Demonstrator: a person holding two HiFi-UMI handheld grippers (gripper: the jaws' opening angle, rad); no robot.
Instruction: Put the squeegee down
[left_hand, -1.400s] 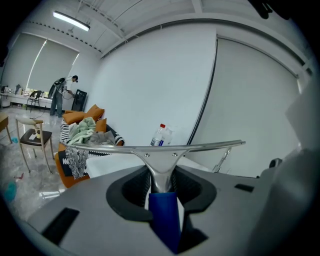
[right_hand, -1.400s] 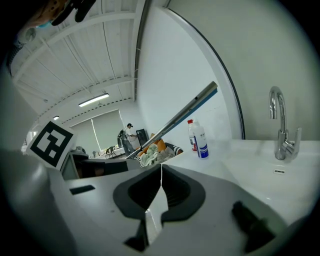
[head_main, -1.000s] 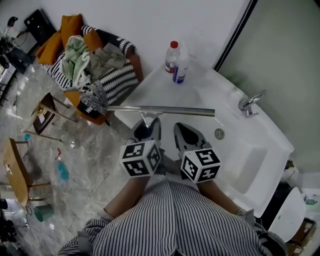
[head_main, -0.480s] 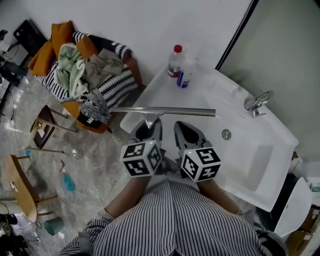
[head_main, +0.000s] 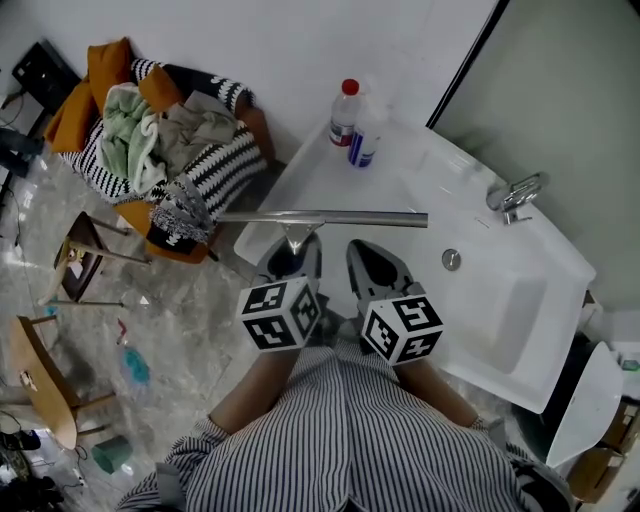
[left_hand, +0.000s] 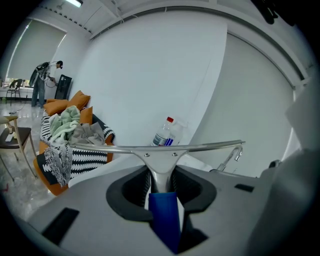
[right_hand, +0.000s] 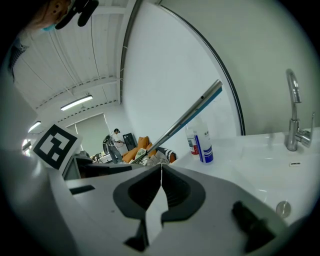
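- Orange chair (head_main: 160, 215) heaped with laundry stands on the floor at far left, beneath the blade's left tip (no place to set a tool).
- Left hand-held gripper (head_main: 291, 256) is clenched on the squeegee (head_main: 320, 218), its jaws pressed around the blue handle.
- The long metal blade lies crosswise and about level ahead of the jaws. Its left end reaches past the tabletop's edge, and the rest hangs over the white tabletop (head_main: 320, 180).
- Two bottles (head_main: 355, 130) stand near the wall beyond the blade, so I would keep the bar short of them while lowering.
- Right hand-held gripper (head_main: 371, 262) sits just beside the left one, jaws pressed together with nothing between them. It looks free to steady the bar if needed.
- To do this well, I would carry the squeegee rightward until the whole blade is over bare tabletop. I would then lower it until the bar rests along its full length, and only then let go, since an overhanging end would likely tip it off.
- Faucet (head_main: 515, 195) and basin lie further right, so stopping short of the basin's slope seems wise.
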